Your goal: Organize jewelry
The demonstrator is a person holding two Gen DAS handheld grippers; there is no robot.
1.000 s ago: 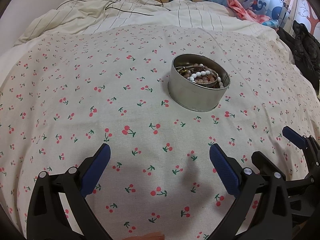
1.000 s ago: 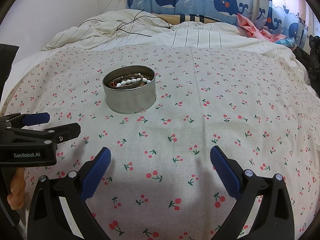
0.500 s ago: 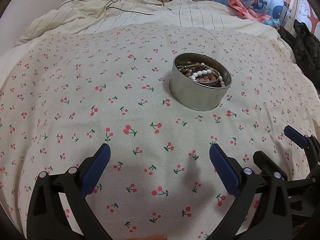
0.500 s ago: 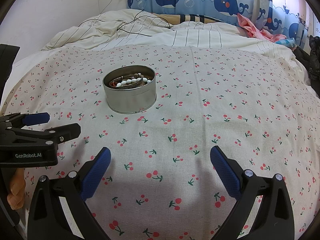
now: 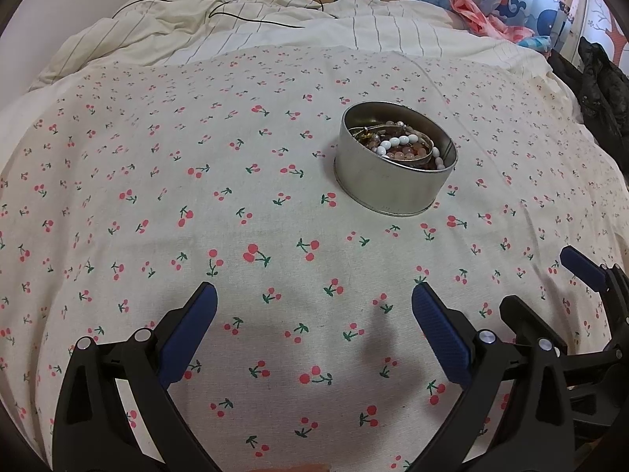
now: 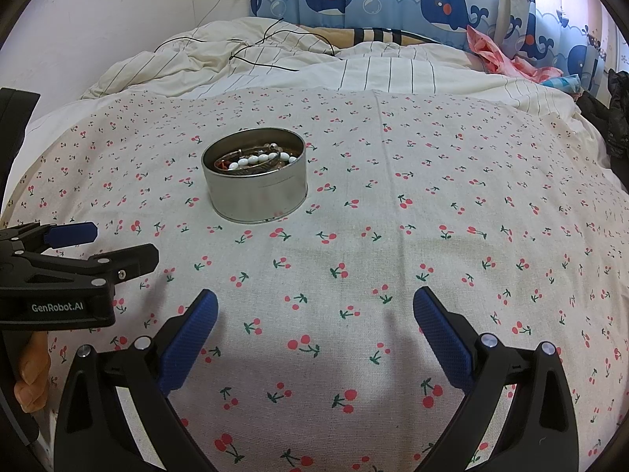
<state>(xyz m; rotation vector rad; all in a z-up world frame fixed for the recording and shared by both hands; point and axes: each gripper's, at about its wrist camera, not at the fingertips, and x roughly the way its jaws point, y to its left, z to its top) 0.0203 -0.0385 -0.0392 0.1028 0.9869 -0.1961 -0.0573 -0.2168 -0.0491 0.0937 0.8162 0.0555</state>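
I hold both tools spread wide and empty, the left tool (image 5: 314, 306) and right tool (image 6: 314, 310) hovering near the bead-filled round tin (image 5: 393, 185) on the cherry-print bedspread (image 5: 157, 181).

Dull brushed-metal tin (image 5: 389, 187), glossy white and pink beads (image 5: 397, 143) inside, matt woven cherry-print cloth (image 5: 196, 204) beneath — textured blue pads (image 6: 442, 338), black plastic grippers.

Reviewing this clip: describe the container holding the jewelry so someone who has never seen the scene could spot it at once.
Start at the bed, covered by a cream cloth printed with small red cherries. On it, ahead of both open grippers, stands a round, lidless silver metal tin. It is the only object on the cloth, and a white bead bracelet lies on top of the jewelry inside.
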